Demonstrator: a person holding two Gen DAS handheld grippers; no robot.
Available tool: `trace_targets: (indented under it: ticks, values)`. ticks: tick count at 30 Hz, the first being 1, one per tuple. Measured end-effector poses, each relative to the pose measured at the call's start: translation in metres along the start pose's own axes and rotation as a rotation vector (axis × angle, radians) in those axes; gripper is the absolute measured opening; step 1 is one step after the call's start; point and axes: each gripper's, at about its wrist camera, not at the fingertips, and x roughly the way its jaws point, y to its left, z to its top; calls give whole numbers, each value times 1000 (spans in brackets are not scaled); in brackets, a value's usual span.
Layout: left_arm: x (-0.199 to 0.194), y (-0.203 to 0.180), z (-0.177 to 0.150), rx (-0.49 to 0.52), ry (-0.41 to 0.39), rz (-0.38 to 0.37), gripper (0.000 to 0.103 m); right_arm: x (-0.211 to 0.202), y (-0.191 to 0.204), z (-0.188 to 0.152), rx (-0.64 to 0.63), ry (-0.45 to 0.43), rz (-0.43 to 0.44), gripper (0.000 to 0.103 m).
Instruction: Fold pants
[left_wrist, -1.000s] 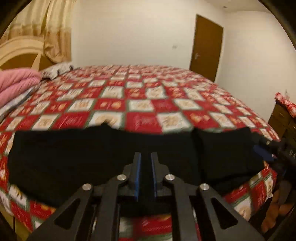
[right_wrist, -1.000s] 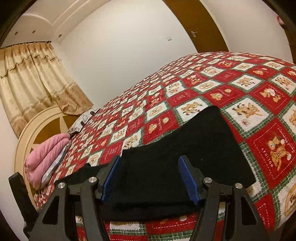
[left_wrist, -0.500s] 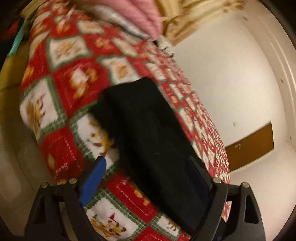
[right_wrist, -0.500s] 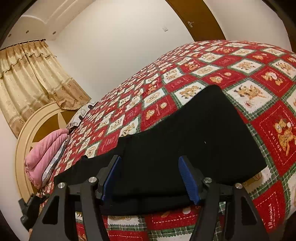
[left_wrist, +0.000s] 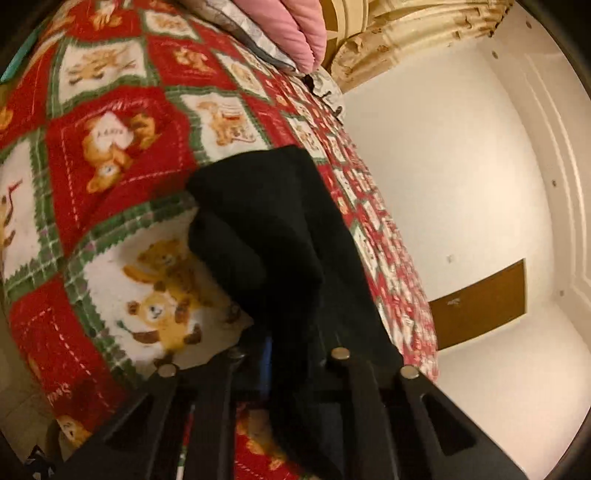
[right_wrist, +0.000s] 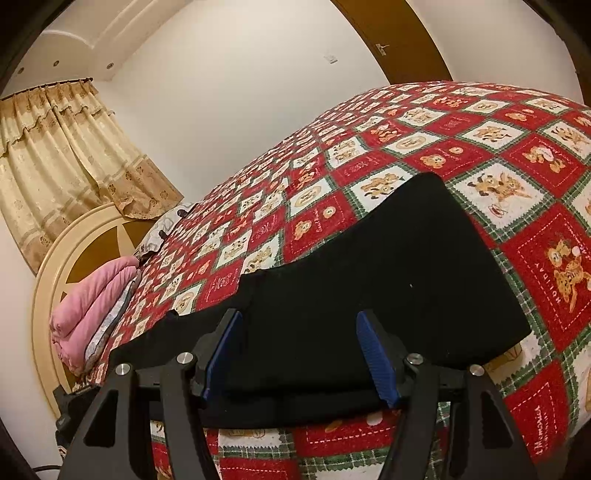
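Right, status:
pants (right_wrist: 369, 288): black, flat on the bed (right_wrist: 461, 147), along its near edge
left tool (left_wrist: 291, 354): clamped on the pants' end, fabric bunched between the jaws
right tool (right_wrist: 299, 350): jaws apart, pants edge between them, no grip

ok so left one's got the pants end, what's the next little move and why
Probably lift the left gripper and carry its end of the black pants over toward the other end. Its jaws are shut on the fabric, which already bunches up off the quilt. The rest lies flat, and the right gripper stands open over the near edge, pinching nothing.
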Motion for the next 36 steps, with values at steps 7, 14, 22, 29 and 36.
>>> trace_targets:
  ticks: [7,14,22,29,36]
  values:
    - [-11,-39,-7,174,-40,69,10,-2,-2,1,18,-5,1,66]
    - [-23,-132,-47,671,-143,60,9,-10,-12,10,46,-35,-8,66]
    - [-20,-223,-176,1278,-99,-174,9,-29,-46,30,148,-74,-1,66]
    - [9,-209,-285,1633,33,-183,9,-38,-81,37,250,-67,9,66]
    - [12,-198,-295,1740,27,-149,9,-27,-74,32,230,-34,59,66]
